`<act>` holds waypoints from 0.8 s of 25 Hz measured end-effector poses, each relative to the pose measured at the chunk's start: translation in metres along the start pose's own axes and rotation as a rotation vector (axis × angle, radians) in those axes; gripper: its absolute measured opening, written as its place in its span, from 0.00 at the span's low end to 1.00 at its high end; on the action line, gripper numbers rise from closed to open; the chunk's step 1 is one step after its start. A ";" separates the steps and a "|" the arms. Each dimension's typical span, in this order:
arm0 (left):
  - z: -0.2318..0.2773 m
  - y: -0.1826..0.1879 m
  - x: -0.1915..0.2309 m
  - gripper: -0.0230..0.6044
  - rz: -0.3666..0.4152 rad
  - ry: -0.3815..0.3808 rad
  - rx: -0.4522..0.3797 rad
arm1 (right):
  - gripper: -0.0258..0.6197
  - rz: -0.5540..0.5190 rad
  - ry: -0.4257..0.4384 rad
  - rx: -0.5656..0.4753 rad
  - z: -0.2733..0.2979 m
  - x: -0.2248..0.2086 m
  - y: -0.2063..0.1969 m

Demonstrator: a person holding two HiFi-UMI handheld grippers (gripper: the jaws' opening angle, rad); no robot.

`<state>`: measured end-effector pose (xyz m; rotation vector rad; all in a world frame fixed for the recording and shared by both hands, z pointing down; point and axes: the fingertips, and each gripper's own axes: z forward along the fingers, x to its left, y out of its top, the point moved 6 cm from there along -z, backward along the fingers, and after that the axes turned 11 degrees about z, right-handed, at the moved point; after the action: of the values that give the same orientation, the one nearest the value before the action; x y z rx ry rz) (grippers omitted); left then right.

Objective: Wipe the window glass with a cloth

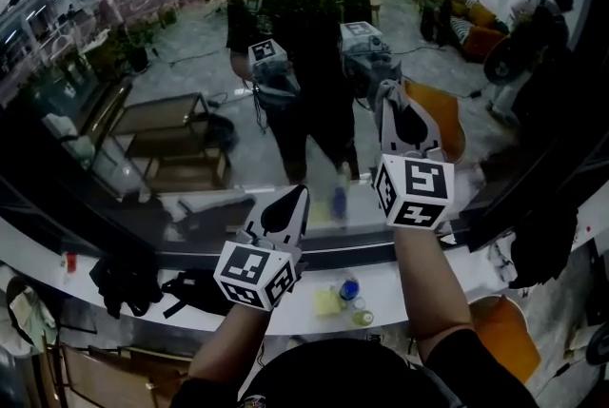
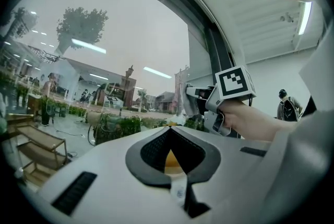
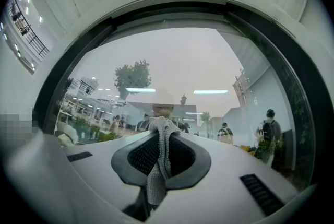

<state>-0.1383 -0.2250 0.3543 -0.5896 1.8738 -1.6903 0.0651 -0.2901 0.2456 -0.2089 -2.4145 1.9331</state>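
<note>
Left gripper (image 1: 298,197) held low before the pane; jaws pressed together on a small yellow scrap (image 2: 169,161) with a white tag, kind not determinable; right gripper (image 1: 390,97) raised at the window glass (image 1: 171,45), jaws pinching the grey mesh cloth (image 3: 158,155), its bunched top close to the pane, contact unconfirmed. Recommended: press cloth flat; wipe in overlapping strokes; keep jaw tips off the glass.
</note>
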 end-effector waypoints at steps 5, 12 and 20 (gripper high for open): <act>-0.024 -0.003 0.027 0.05 0.006 0.020 0.000 | 0.11 0.011 0.028 -0.002 0.007 0.040 -0.006; -0.063 -0.006 0.067 0.05 0.016 0.065 0.006 | 0.11 0.025 0.073 -0.009 0.016 0.100 -0.014; -0.111 -0.014 0.111 0.05 0.011 0.131 0.020 | 0.11 0.032 0.146 0.007 0.028 0.178 -0.030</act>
<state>-0.2951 -0.2146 0.3636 -0.4697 1.9447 -1.7767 -0.1170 -0.3001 0.2598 -0.3765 -2.3249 1.8676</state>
